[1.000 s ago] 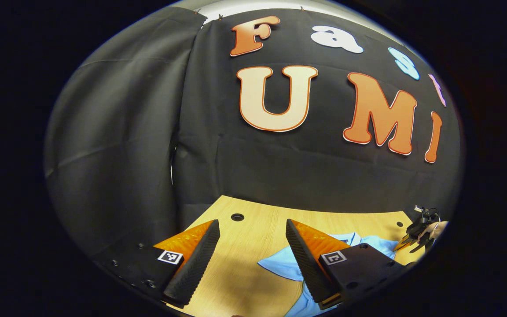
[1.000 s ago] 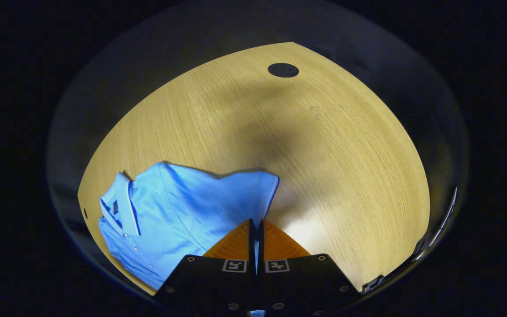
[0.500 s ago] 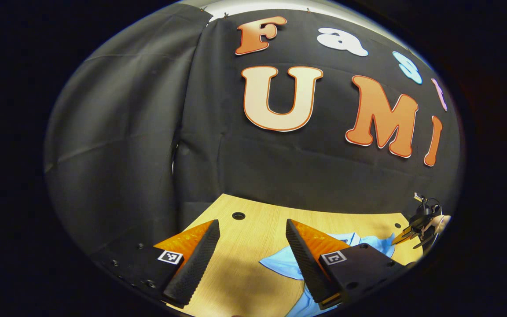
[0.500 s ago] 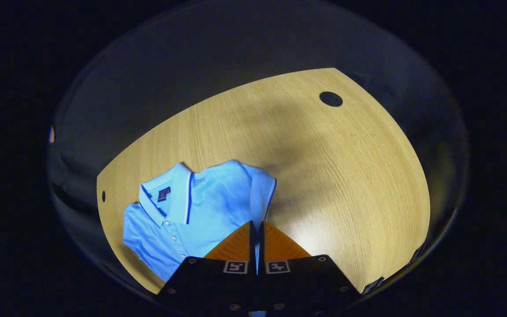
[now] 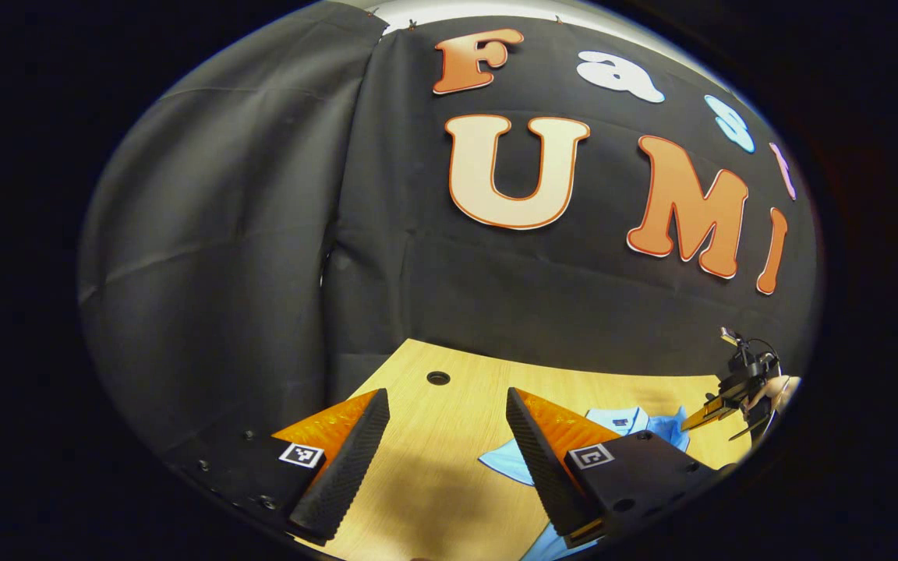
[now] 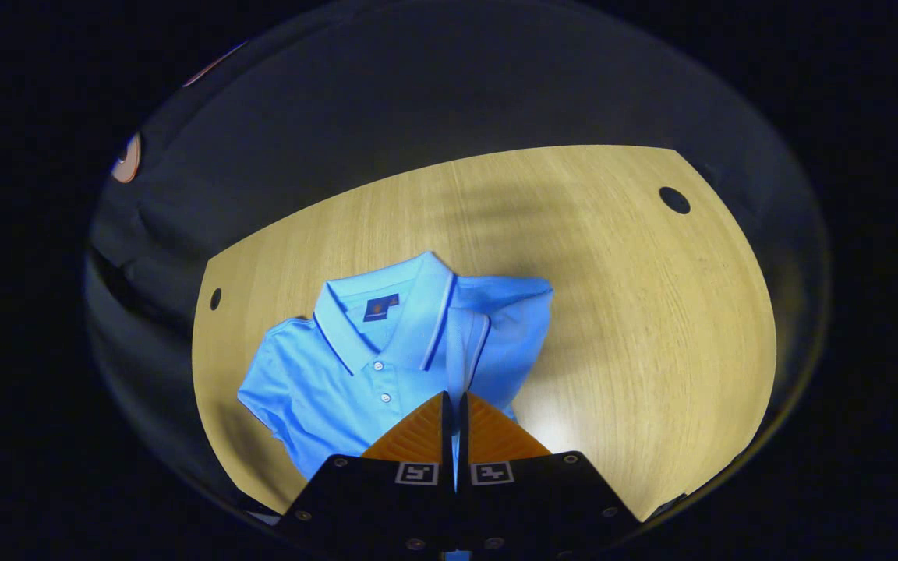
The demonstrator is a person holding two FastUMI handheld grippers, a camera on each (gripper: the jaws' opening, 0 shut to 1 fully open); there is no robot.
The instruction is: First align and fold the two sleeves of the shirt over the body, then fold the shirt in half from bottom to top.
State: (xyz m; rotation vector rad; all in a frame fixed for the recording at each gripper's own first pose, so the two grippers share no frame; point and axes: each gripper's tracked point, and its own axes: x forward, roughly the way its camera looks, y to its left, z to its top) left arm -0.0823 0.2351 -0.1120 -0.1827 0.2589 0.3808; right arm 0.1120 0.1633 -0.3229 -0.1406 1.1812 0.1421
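A light blue polo shirt [image 6: 355, 366] lies on the wooden table [image 6: 636, 327], collar toward the far edge. My right gripper [image 6: 453, 401] is shut on the shirt's right sleeve [image 6: 464, 351], holding it lifted and drawn in over the body. In the left gripper view, my left gripper [image 5: 445, 421] stands open above bare table, with nothing between its fingers. Part of the shirt [image 5: 507, 460] shows just right of it. Farther off at the right edge, the right gripper [image 5: 718, 409] hangs over the shirt, held by a hand [image 5: 776, 387].
The table [image 5: 433, 475] has round cable holes near its far corners [image 6: 674, 200] [image 6: 216, 298] [image 5: 438, 378]. The black cloth wall [image 5: 496, 288] closes off the back and left side. Bare wood lies to the right of the shirt.
My right gripper has carried the sleeve leftward over the shirt's body, so the collar now sits centred in its view. My left gripper drifted slightly and stayed open.
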